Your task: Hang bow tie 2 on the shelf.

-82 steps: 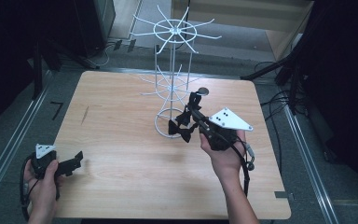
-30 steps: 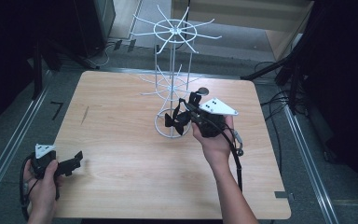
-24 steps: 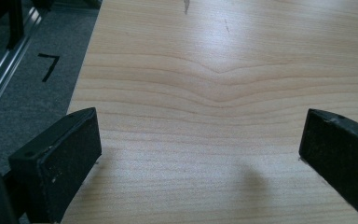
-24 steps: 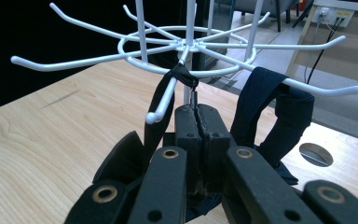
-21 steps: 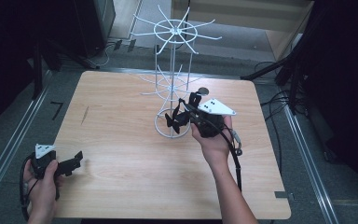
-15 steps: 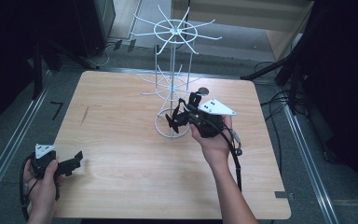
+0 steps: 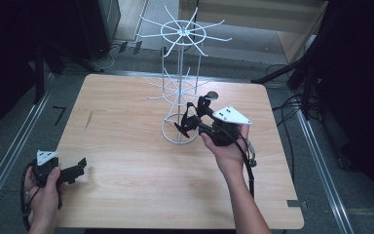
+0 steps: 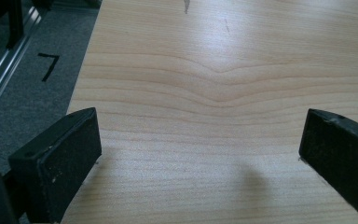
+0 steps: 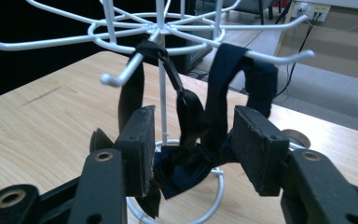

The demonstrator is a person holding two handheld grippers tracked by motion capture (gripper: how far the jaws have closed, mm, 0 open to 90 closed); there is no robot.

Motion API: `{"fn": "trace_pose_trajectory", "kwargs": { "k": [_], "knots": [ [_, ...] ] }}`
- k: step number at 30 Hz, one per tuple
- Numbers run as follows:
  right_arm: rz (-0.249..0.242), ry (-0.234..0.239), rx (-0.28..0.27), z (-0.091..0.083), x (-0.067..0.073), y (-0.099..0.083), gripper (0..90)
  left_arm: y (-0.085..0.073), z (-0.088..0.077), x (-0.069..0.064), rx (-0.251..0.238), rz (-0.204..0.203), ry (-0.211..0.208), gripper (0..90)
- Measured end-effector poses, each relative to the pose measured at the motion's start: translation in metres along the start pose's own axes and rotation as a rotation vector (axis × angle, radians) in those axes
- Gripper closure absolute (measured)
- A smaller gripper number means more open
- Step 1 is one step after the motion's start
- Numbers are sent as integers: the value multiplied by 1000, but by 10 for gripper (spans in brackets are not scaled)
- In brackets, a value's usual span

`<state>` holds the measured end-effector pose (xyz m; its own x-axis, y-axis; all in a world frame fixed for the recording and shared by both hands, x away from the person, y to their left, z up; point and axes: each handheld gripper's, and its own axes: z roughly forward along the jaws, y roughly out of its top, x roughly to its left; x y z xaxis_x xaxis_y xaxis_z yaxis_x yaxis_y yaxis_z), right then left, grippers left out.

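Right gripper point(image 9: 193, 149) around vertically hanging dark strap point(image 9: 191, 116)

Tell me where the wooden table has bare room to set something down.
The light wooden table lies bare between the white wire rack and the left gripper, and along the near edge between the two forearms. It is crowded at the rack's ring base, where the right gripper, jaws just opening, straddles the dark strap hanging from a hook.
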<state>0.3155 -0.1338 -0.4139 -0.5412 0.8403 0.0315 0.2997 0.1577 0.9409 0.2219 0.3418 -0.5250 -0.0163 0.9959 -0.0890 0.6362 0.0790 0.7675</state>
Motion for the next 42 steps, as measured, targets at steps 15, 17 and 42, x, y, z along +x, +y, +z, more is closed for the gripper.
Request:
{"fn": "trace_pose_trajectory", "kwargs": {
  "k": [15,17,42],
  "knots": [
    [37,-5,-5,-11,-11,-16,444,0,0,0,0,0,1,0],
    [37,-6,-5,-12,-12,-16,436,0,0,0,0,0,1,0],
    [150,-44,44,-48,-53,-67,9,0,0,-1,0,5,5,0]
  ]
}}
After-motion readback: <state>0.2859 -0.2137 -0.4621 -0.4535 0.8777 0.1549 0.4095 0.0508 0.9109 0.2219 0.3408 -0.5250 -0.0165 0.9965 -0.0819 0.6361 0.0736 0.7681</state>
